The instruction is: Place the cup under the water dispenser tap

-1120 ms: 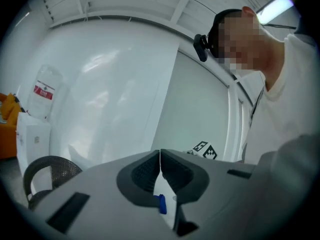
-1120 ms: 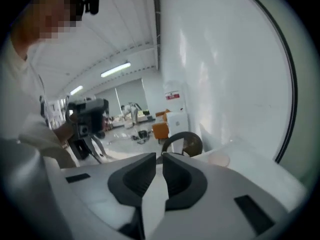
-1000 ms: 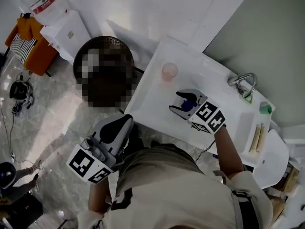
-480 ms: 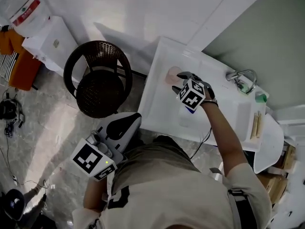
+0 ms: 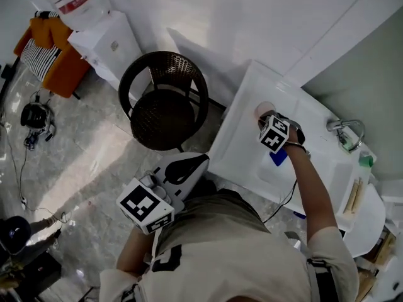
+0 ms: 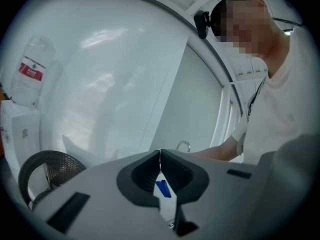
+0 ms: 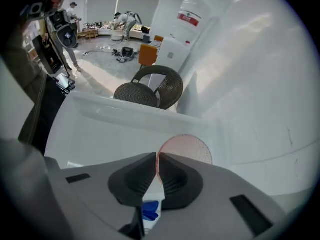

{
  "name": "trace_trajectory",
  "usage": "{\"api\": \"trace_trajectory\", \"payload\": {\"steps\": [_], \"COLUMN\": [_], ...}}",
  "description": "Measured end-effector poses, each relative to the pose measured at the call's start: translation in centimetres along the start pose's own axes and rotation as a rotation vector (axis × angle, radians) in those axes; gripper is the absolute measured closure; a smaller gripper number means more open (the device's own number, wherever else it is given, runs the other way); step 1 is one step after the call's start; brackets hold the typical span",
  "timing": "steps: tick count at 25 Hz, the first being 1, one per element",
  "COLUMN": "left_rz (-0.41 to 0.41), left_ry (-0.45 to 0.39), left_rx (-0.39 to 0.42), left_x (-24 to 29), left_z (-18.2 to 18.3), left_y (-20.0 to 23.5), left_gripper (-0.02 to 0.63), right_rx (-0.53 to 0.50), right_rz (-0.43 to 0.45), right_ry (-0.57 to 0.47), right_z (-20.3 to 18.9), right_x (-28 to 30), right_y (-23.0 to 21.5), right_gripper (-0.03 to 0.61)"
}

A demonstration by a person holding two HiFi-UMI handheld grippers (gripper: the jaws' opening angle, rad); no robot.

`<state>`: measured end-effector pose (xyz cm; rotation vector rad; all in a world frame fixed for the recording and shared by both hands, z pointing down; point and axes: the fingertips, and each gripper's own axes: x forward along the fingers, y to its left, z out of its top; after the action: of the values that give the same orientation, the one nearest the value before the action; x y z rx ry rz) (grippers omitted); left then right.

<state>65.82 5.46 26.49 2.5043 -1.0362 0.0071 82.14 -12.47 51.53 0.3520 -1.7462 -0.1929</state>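
Pink cup (image 7: 189, 148) upright, mouth upward.

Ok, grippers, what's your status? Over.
Left gripper shut, empty. Right gripper closing on cup rim, cup on table. Chair between table and dispenser.

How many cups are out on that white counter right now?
1. The pink cup stands at the far corner of the white counter; the person's arm may hide others.
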Motion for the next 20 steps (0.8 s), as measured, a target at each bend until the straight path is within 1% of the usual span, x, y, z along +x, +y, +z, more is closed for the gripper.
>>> {"api": "trace_trajectory", "payload": {"steps": [2, 4, 8, 10, 11, 13, 15, 16, 18, 20], "left_rz": [0.016, 0.052, 0.171, 0.226, 0.242, 0.259, 0.306, 0.343, 0.412, 0.44], "left_ry": [-0.002, -0.009, -0.038, -0.048, -0.059, -0.103, -0.155, -0.17, -0.178, -0.188], "left_rx": [-0.016, -0.017, -0.019, -0.03, -0.049, -0.121, -0.182, -0.185, -0.156, -0.129], "left_x": [-0.8, -1.9, -4.5, -5.7, -6.4, -8.4, -10.9, -12.0, -13.5, -14.6], "left_z": [-0.3, -0.5, -0.9, -1.2, -1.3, -1.1, -0.8, -0.6, -0.3, 0.1], "left_y": [-0.5, -0.7, -0.8, -0.6, -0.6, -0.4, 0.2, 0.6, 1.4, 1.9], "left_gripper": [0.557, 0.557, 0.557, 0.557, 0.557, 0.557, 0.557, 0.557, 0.557, 0.558], "right_rx": [-0.013, -0.01, -0.018, -0.024, -0.026, -0.034, -0.064, -0.085, -0.123, -0.155], "right_rz": [0.012, 0.022, 0.025, 0.046, 0.06, 0.083, 0.097, 0.103, 0.113, 0.121], "right_ry": [0.012, -0.008, -0.097, -0.134, -0.159, -0.221, -0.278, -0.303, -0.343, -0.367], "right_z": [-0.5, 0.0, 2.4, 3.3, 3.9, 5.9, 8.6, 9.8, 12.0, 13.8], "right_x": [-0.3, -1.4, -4.4, -5.9, -6.7, -8.4, -9.8, -10.4, -11.4, -12.3], "right_y": [0.8, 1.5, 1.6, 1.9, 2.2, 3.0, 4.0, 4.5, 5.5, 6.3], "right_gripper": [0.541, 0.541, 0.541, 0.541, 0.542, 0.541, 0.541, 0.541, 0.541, 0.541]}}
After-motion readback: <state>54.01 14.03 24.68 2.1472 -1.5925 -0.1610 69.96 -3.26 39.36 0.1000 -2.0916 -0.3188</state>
